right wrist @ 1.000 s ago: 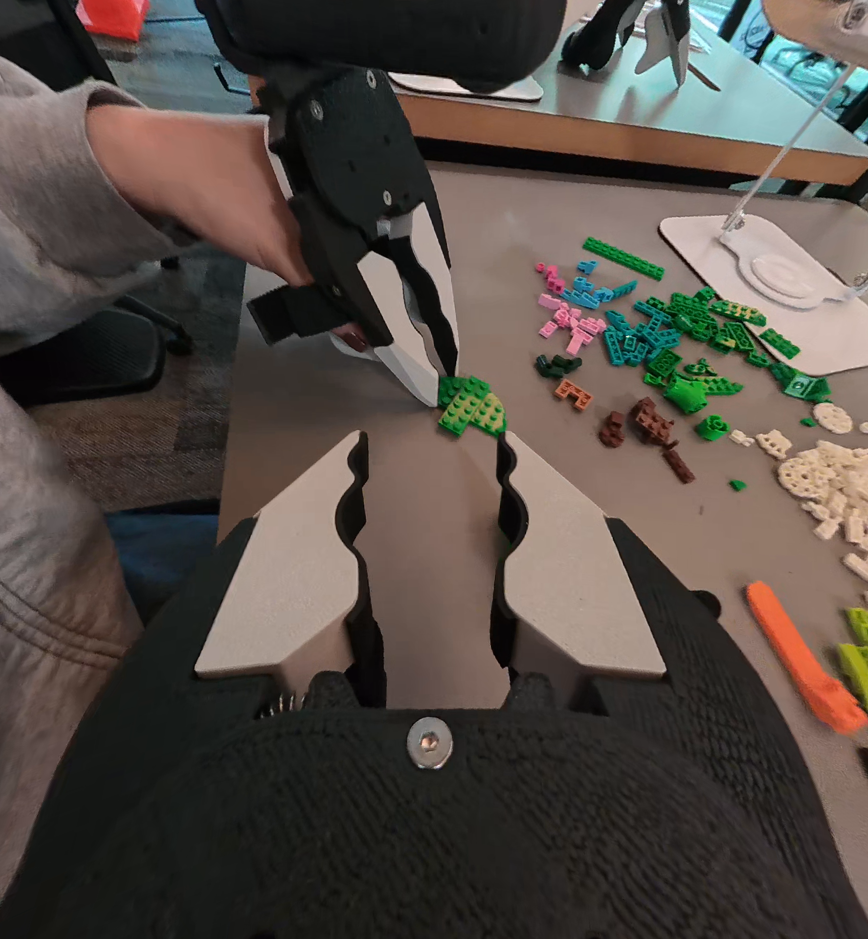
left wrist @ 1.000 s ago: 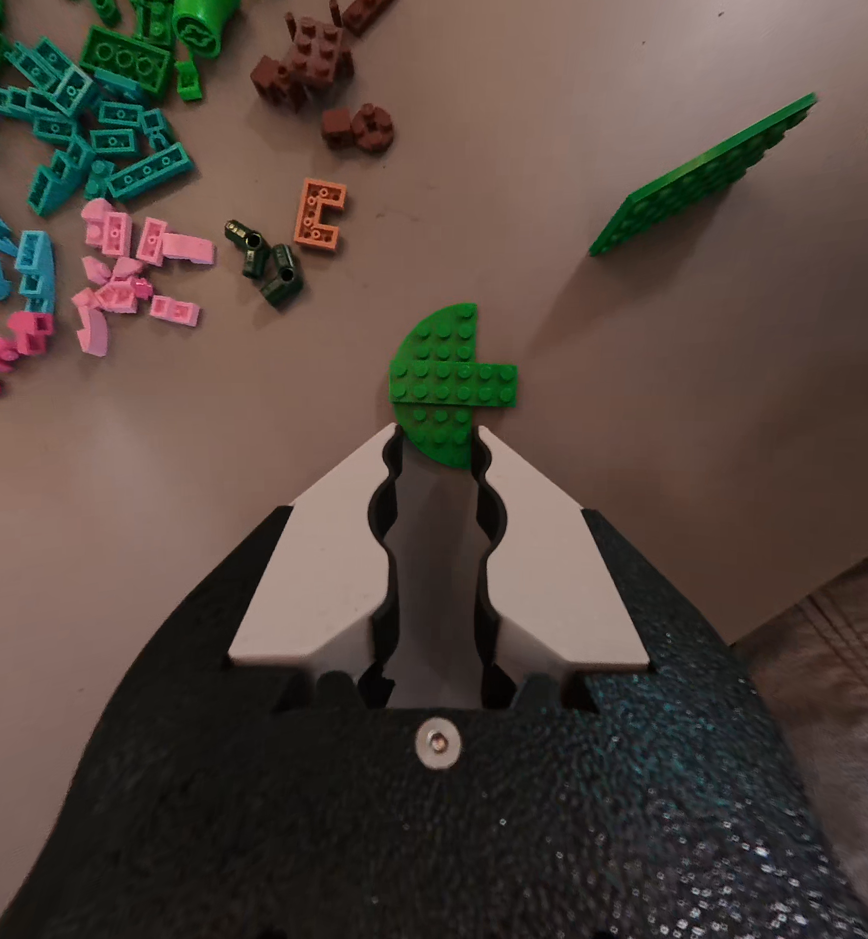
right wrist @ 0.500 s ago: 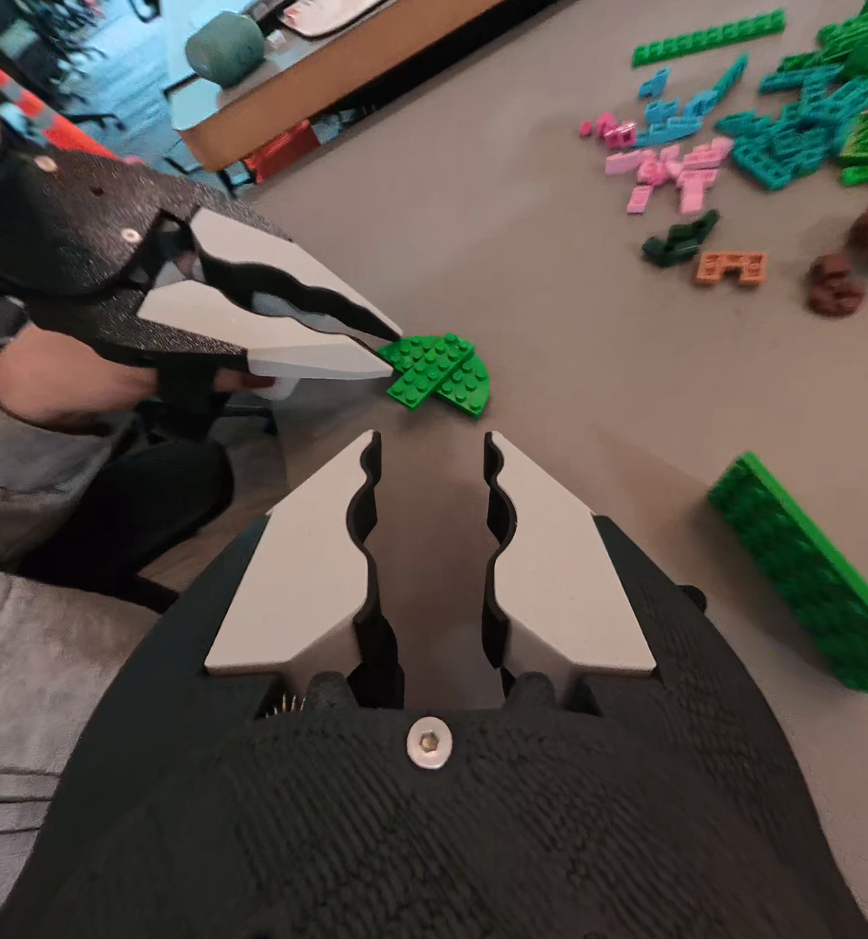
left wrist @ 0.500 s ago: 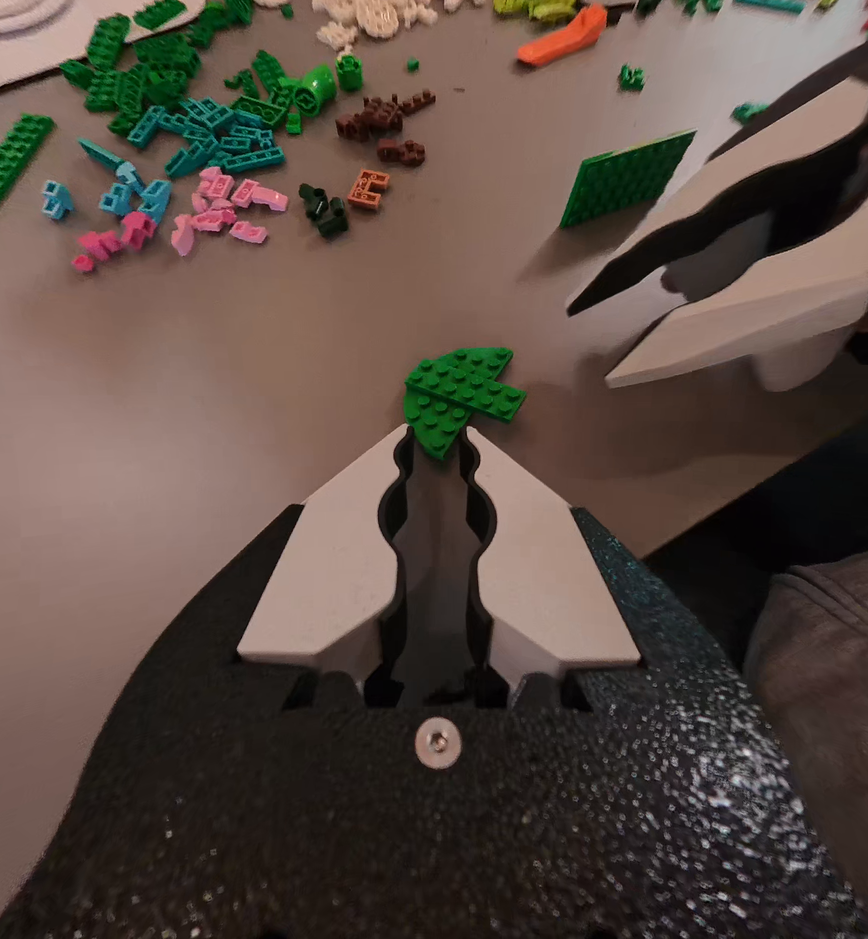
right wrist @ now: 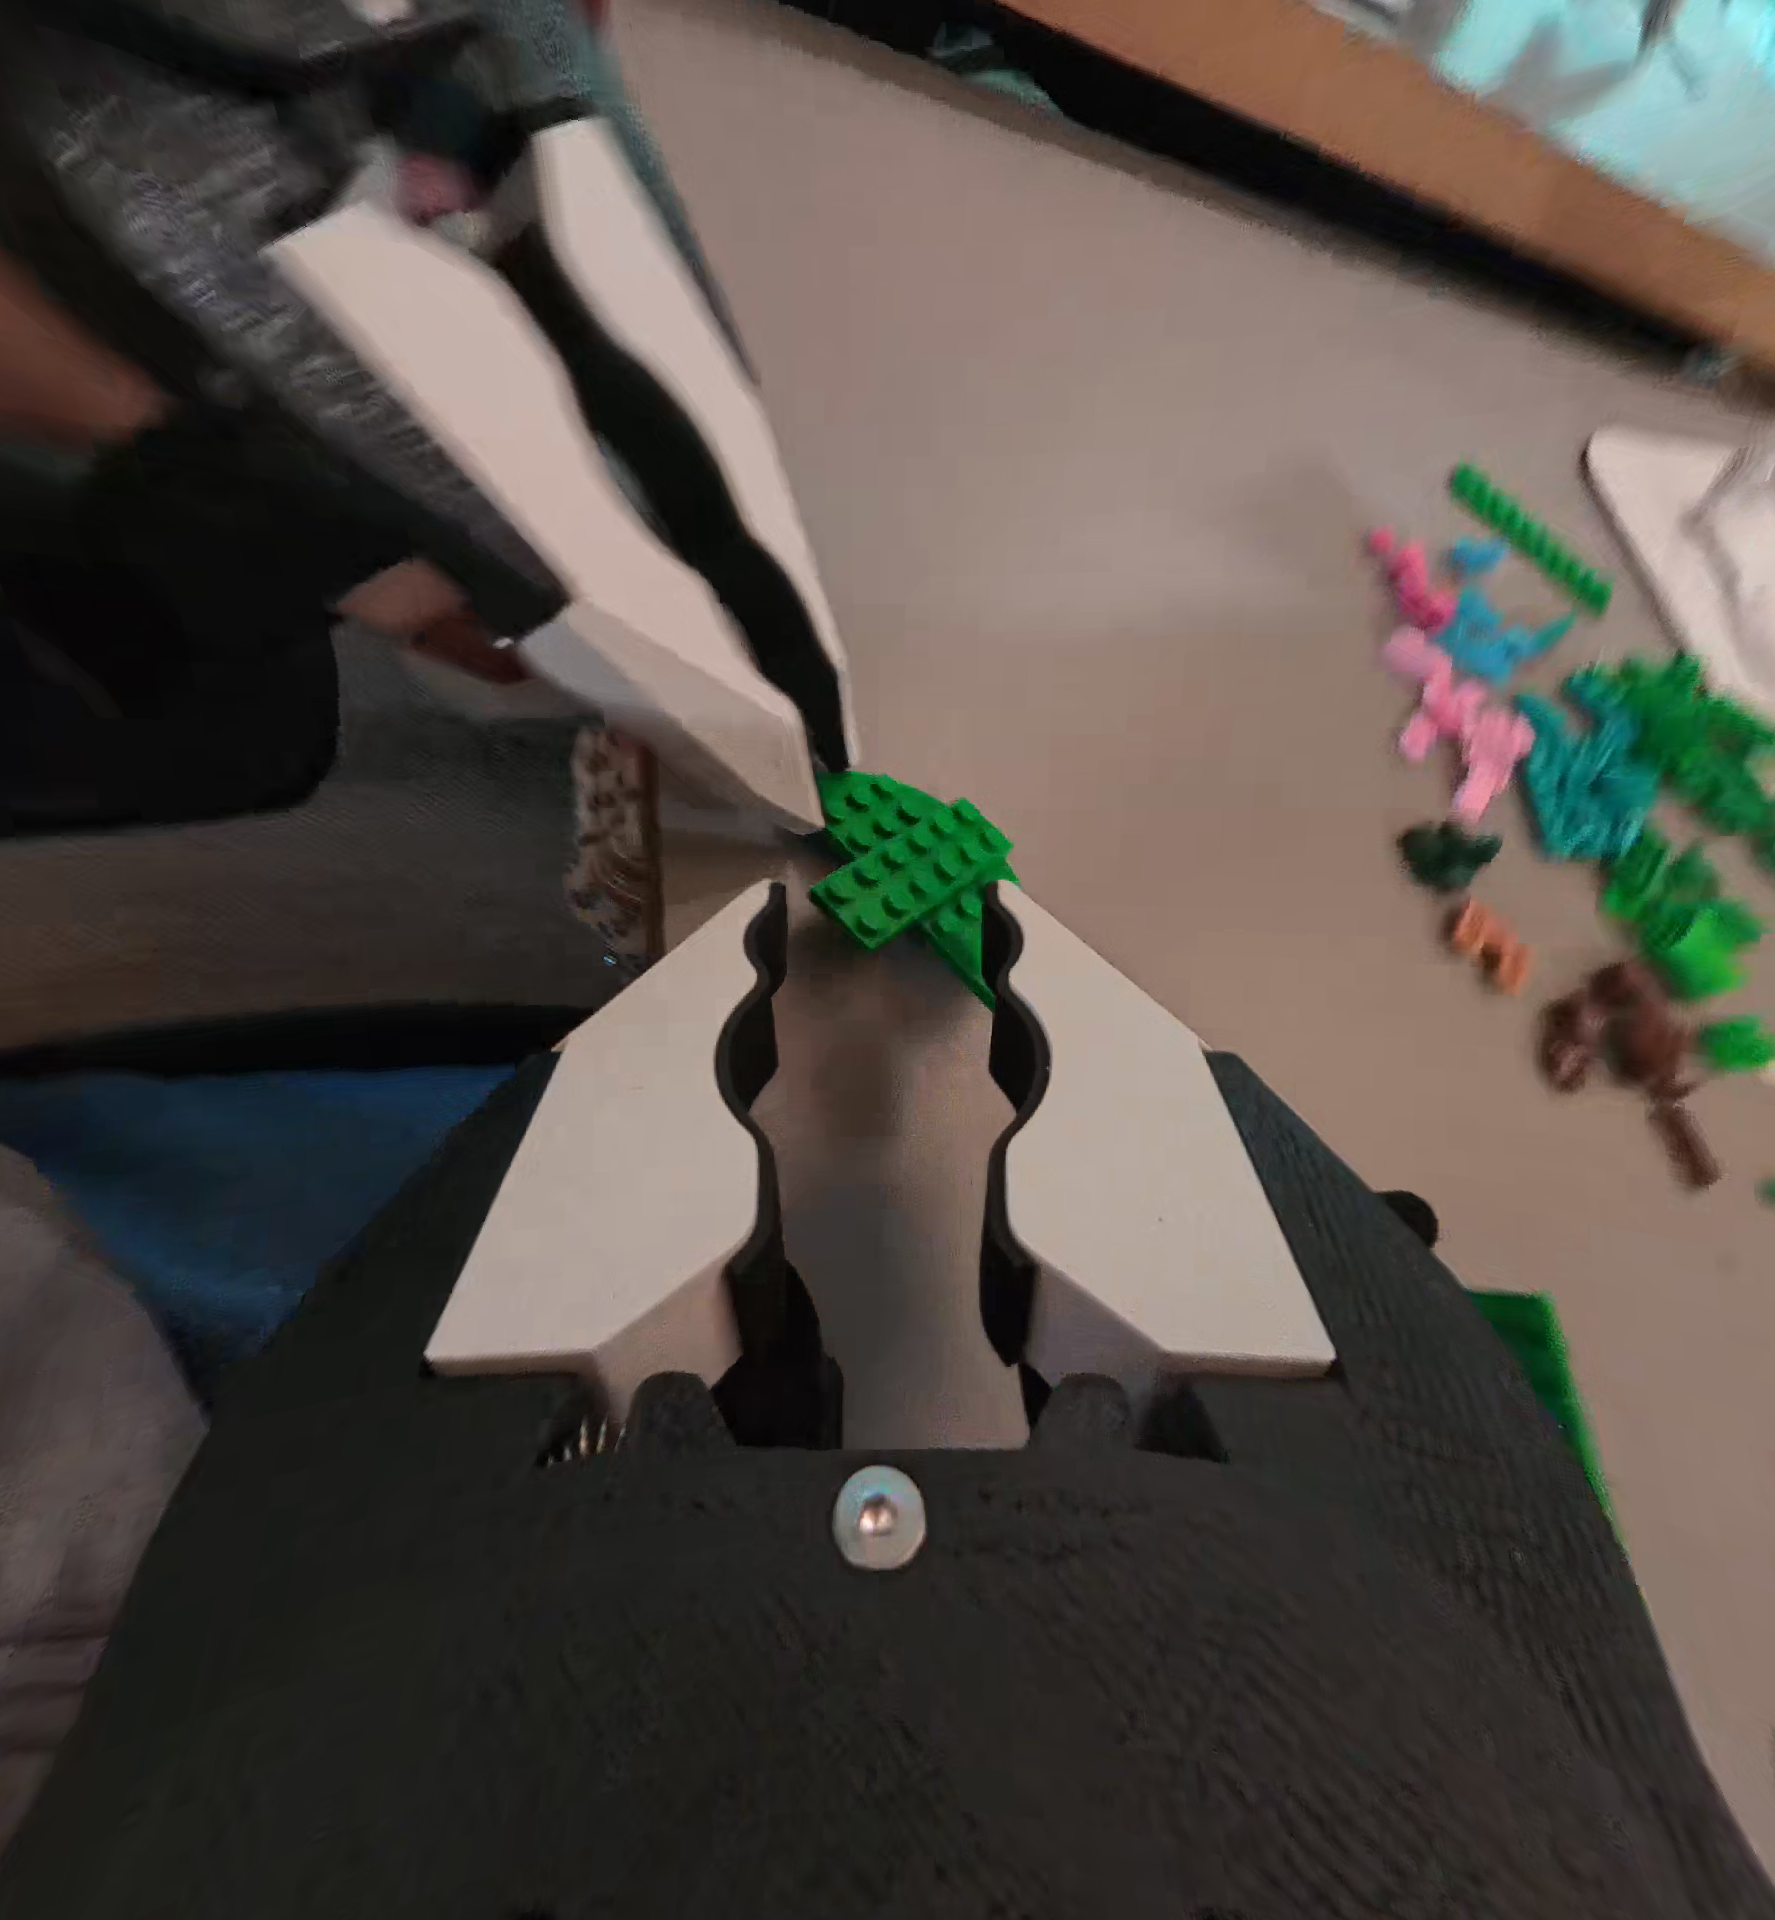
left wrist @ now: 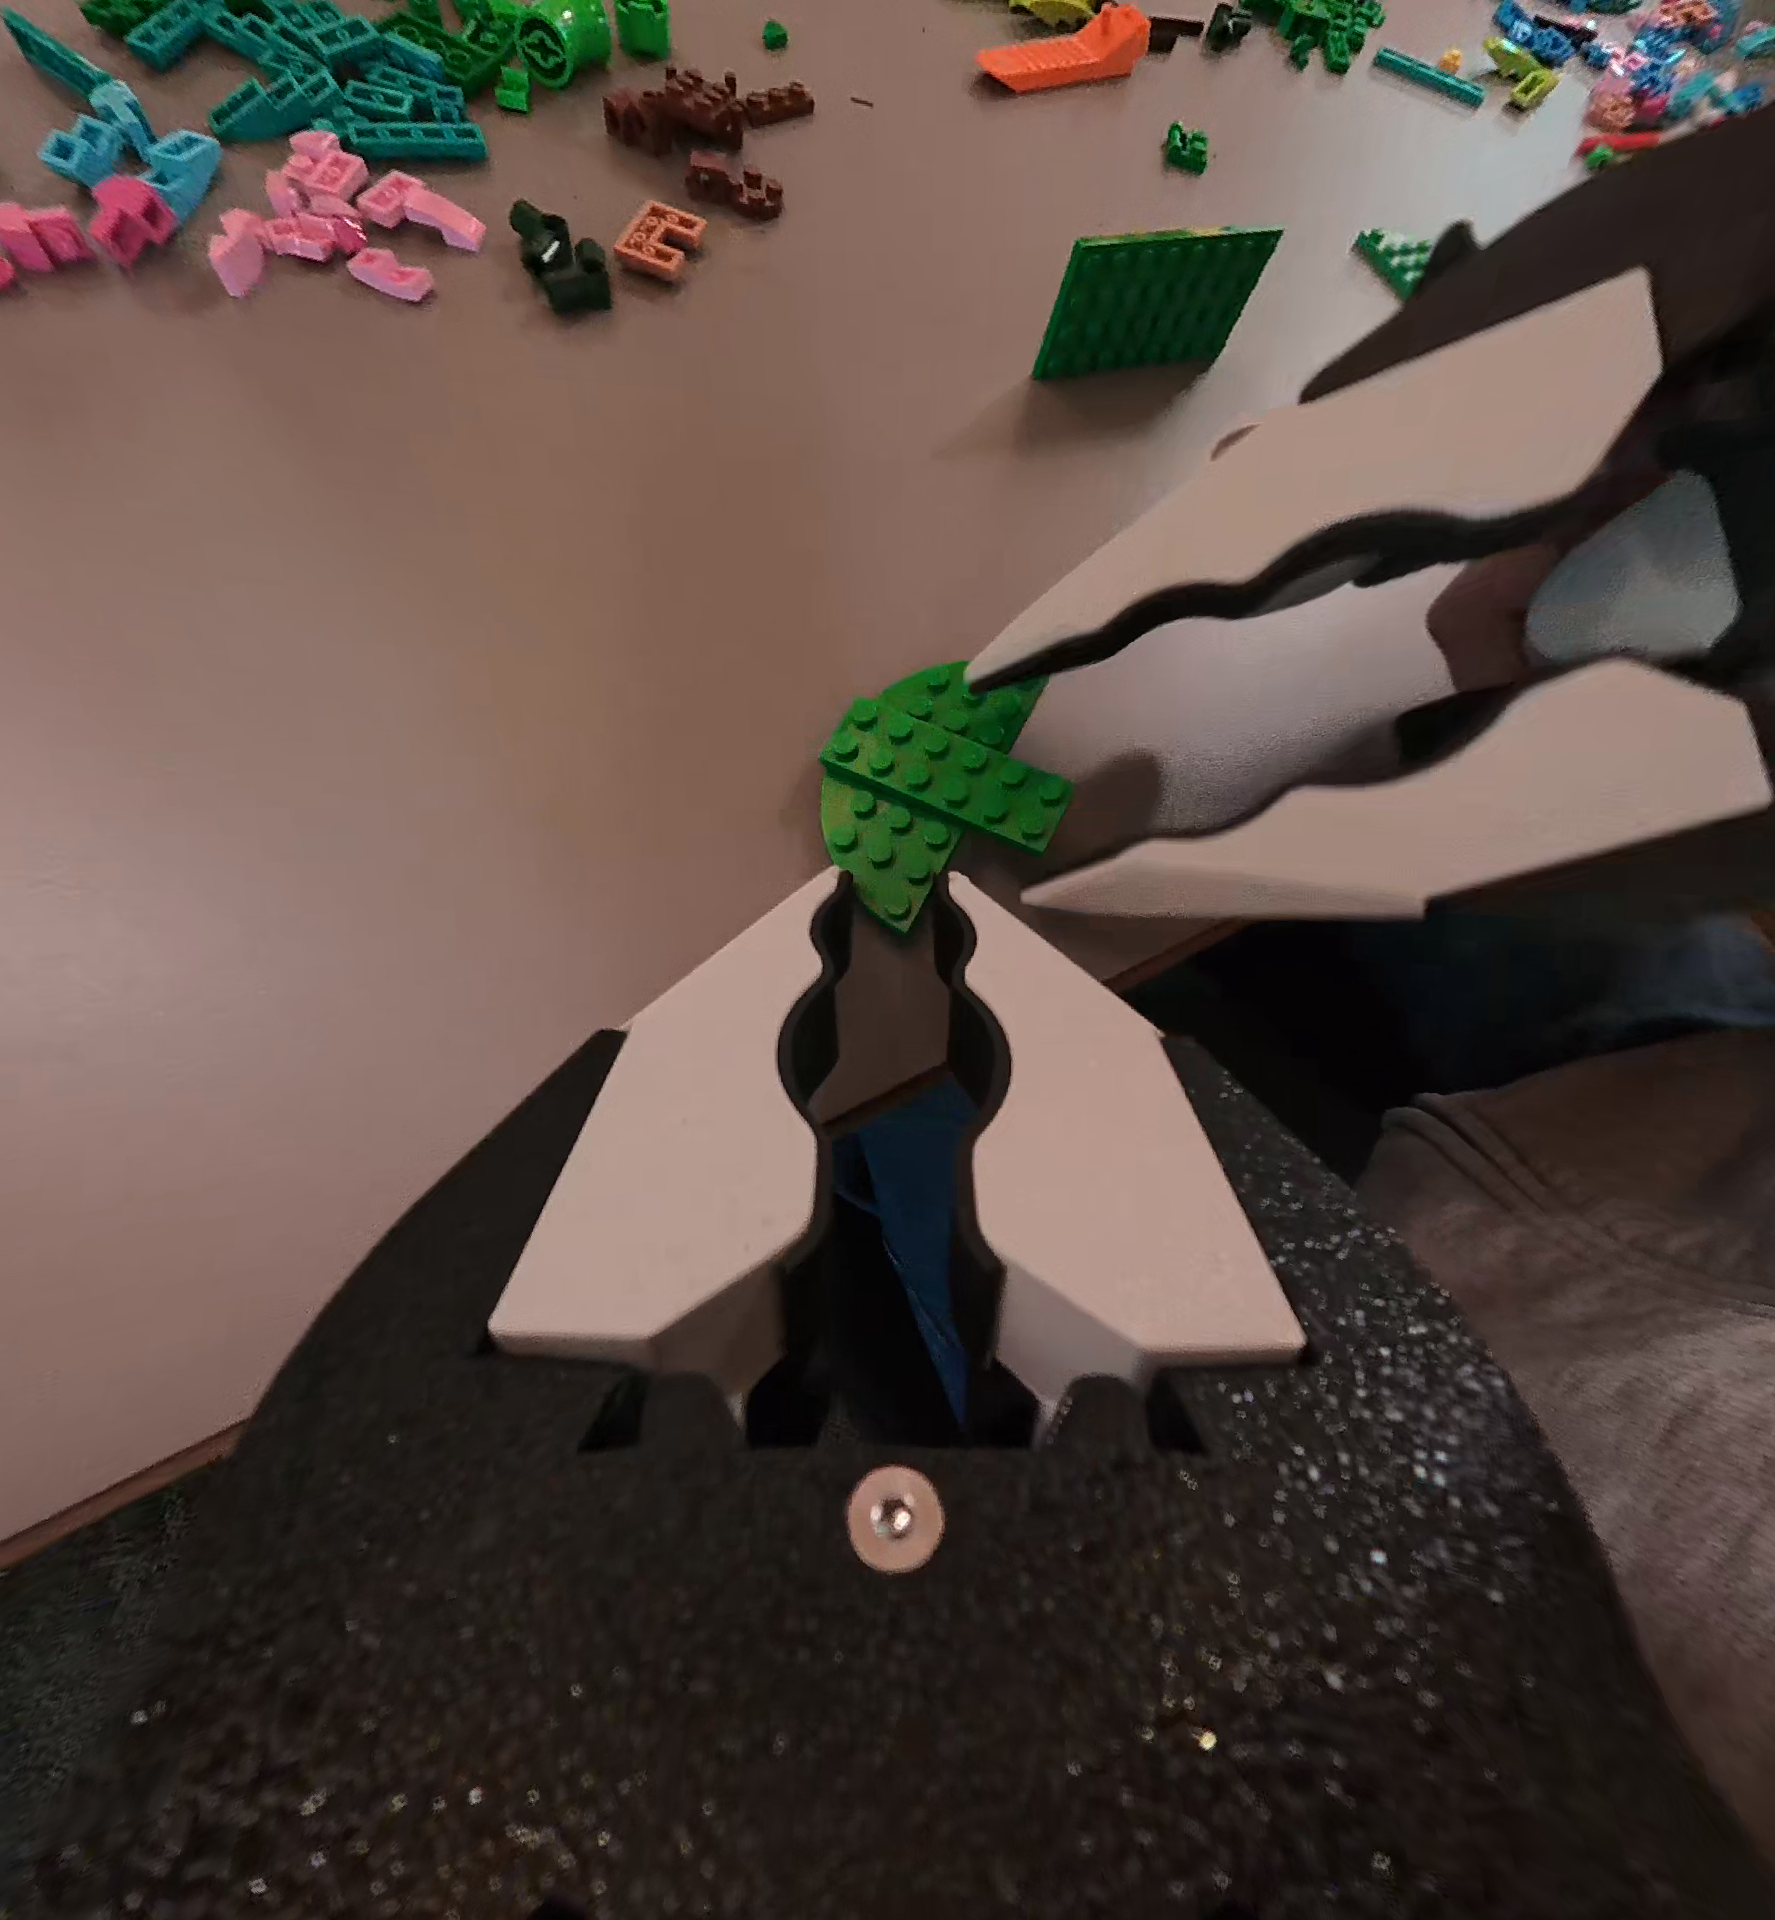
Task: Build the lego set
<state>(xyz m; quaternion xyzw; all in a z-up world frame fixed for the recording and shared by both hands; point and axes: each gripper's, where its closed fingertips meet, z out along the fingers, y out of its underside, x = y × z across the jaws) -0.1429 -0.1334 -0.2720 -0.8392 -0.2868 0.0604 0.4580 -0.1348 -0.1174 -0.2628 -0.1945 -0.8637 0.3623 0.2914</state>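
Left wrist view looks over a grey-brown table (left wrist: 343, 623). The left gripper (left wrist: 893, 894) has its jaws nearly closed and pinches the pointed corner of a green plate assembly (left wrist: 924, 779) near the table's front edge. The right gripper (right wrist: 888, 904) comes in from the side with its jaws spread. Its upper finger (left wrist: 1278, 520) rests its tip on the studded top, and the lower finger stands clear. A square green baseplate (left wrist: 1153, 301) lies farther back. The assembly is a half-round plate with a straight strip pressed across it. It looks light, stiff and thin, so the flat edges offer the surest hold, though the strip could pop off. Pink pieces (left wrist: 343, 223) lie scattered beyond.
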